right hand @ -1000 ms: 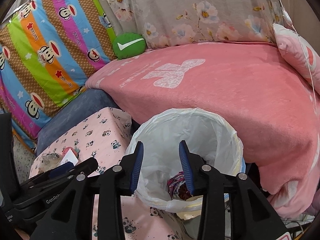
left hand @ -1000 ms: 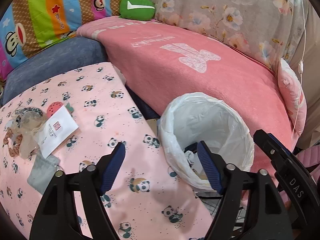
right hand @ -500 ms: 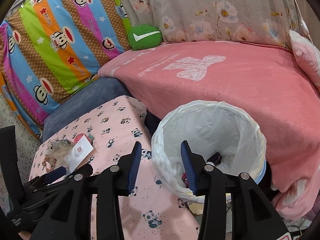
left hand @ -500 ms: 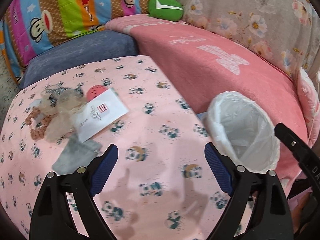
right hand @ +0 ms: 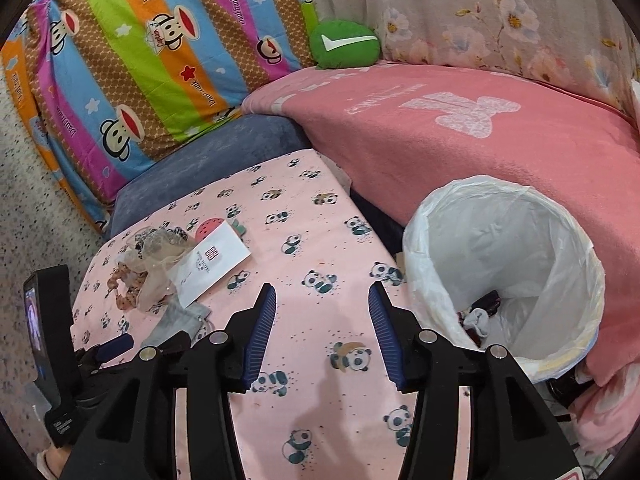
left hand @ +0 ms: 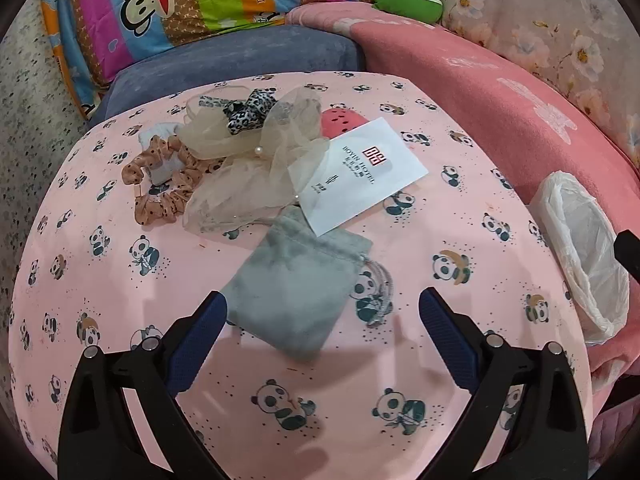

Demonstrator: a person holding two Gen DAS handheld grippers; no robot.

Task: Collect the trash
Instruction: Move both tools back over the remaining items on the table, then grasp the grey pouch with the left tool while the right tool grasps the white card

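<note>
A grey drawstring pouch (left hand: 296,284) lies on the pink panda-print table (left hand: 460,216), just ahead of my open, empty left gripper (left hand: 322,340). Behind it lie a white card (left hand: 360,176), sheer beige fabric (left hand: 248,168), a brown dotted scrunchie (left hand: 160,184) and a leopard-print bow (left hand: 246,110). The white-lined trash bin (right hand: 516,264) stands right of the table with some trash at its bottom. My right gripper (right hand: 322,332) is open and empty above the table, left of the bin. The pouch (right hand: 180,320) and card (right hand: 212,260) also show there.
A pink blanket (right hand: 460,136) covers the sofa behind the bin. A striped monkey-print pillow (right hand: 132,60), a green cushion (right hand: 344,44) and a blue seat cushion (right hand: 208,156) lie beyond the table. The left gripper's body (right hand: 52,352) sits at the lower left of the right wrist view.
My left gripper has swung left from the bin to the pile of items and now hovers over the grey pouch. My right gripper has shifted left off the bin, over the table.
</note>
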